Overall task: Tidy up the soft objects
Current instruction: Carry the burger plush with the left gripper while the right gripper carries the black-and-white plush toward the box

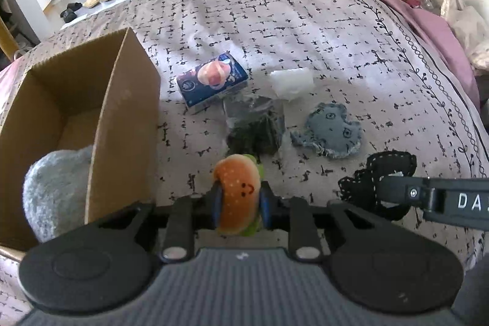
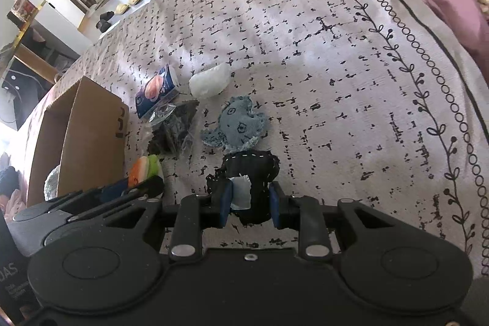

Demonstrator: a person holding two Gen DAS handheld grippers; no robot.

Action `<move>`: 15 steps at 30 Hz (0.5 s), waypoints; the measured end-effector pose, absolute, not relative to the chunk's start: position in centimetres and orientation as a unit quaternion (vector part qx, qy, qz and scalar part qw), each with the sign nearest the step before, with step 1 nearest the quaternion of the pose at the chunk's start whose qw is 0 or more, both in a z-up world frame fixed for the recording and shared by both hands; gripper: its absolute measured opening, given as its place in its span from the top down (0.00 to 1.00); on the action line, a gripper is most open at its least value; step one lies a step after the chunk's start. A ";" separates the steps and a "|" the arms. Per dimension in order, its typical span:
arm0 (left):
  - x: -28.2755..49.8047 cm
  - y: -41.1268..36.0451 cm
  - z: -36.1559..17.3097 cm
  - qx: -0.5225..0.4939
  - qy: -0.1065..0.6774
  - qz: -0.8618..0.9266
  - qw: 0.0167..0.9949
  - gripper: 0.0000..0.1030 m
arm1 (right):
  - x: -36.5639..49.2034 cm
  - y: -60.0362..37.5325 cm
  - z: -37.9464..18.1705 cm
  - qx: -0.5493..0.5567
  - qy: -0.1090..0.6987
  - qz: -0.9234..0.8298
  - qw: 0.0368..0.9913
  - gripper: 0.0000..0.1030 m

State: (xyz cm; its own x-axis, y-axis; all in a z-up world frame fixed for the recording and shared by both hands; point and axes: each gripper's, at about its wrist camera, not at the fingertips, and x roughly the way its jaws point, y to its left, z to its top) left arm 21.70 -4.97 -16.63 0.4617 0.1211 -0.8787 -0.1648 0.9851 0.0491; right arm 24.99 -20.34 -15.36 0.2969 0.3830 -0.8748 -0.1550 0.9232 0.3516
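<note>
- Nearest our left wrist camera, the left hand-held gripper [image 1: 238, 205] is clamped on a plush burger [image 1: 237, 197], its blue pads pressing both sides of the bun.
- At nine o'clock from it stands an open cardboard box [image 1: 122, 118] on the bed [image 1: 305, 20], with a grey fuzzy toy [image 1: 55, 191] inside at the near end.
- Our right hand-held gripper [image 2: 250, 205] is closed around a black stitched fabric toy [image 2: 253, 170].
- At twelve o'clock of that toy lies a blue denim toy [image 2: 238, 124], just beside it.
- At eleven o'clock lie a dark crinkled packet [image 2: 172, 127], a printed carton [image 2: 157, 87] and a white pouch [image 2: 209, 80], near one another.
</note>
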 end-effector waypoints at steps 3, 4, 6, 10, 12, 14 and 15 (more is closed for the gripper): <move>21.6 -4.6 -15.7 -0.028 0.511 0.077 0.856 0.78 | 24.8 -20.2 -14.9 0.090 0.568 0.156 0.803 0.74; 21.5 -4.3 -15.3 -0.031 0.510 0.077 0.856 0.78 | 24.6 -20.1 -14.6 0.080 0.566 0.152 0.807 0.74; 21.5 -4.0 -14.7 -0.038 0.509 0.076 0.857 0.78 | 24.4 -19.9 -14.1 0.066 0.561 0.144 0.812 0.74; 21.4 -3.5 -13.2 -0.046 0.506 0.063 0.859 0.78 | 24.2 -19.6 -12.9 0.052 0.550 0.139 0.822 0.74; 21.4 -3.3 -12.6 -0.046 0.507 0.057 0.859 0.78 | 24.0 -19.3 -12.3 0.040 0.542 0.134 0.828 0.74; 21.5 -3.1 -11.9 -0.046 0.505 0.052 0.860 0.78 | 23.9 -19.0 -11.8 0.034 0.536 0.131 0.833 0.75; 21.5 -3.0 -11.7 -0.045 0.504 0.051 0.861 0.78 | 23.8 -18.8 -11.5 0.032 0.533 0.132 0.835 0.75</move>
